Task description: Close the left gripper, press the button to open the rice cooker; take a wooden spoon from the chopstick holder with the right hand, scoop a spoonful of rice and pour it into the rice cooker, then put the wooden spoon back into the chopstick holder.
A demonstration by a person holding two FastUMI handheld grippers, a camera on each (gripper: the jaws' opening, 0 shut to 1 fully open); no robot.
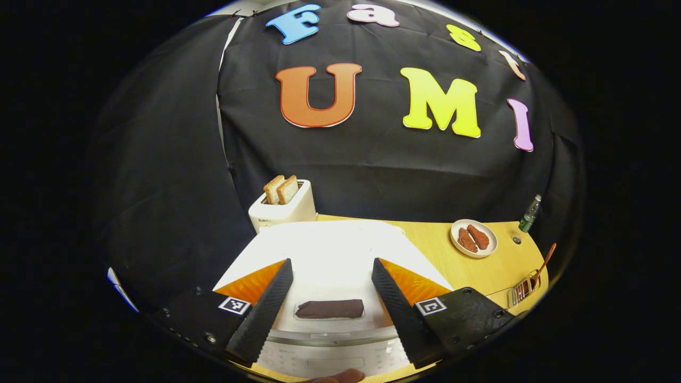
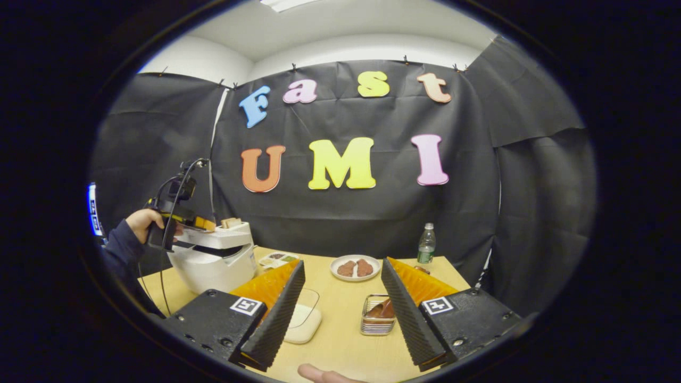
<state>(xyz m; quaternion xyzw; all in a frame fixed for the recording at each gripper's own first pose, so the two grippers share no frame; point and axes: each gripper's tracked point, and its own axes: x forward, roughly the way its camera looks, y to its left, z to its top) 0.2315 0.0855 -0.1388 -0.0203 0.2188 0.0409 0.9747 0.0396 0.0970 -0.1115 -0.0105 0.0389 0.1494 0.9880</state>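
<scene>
Surroundings: a toaster [image 1: 284, 210] with two bread slices stands at the upper left of the left gripper view, behind the white rice cooker [image 1: 330, 255]; a plate [image 1: 473, 238] carrying two brown pieces and one green bottle [image 1: 530, 214] sit to the right on the desk [image 1: 436, 255].
Left gripper [image 1: 331, 298]: fingers spread wide, empty — poised over the cooker's lid and its dark button [image 1: 330, 309].
Right gripper [image 2: 340, 303]: wide open, holding nothing, above the desk.
Task items: one wooden spoon [image 2: 380, 309] rests in the chopstick holder [image 2: 376, 316] at lower centre of the right gripper view — a white rice container [image 2: 304, 319] lies just left.
</scene>
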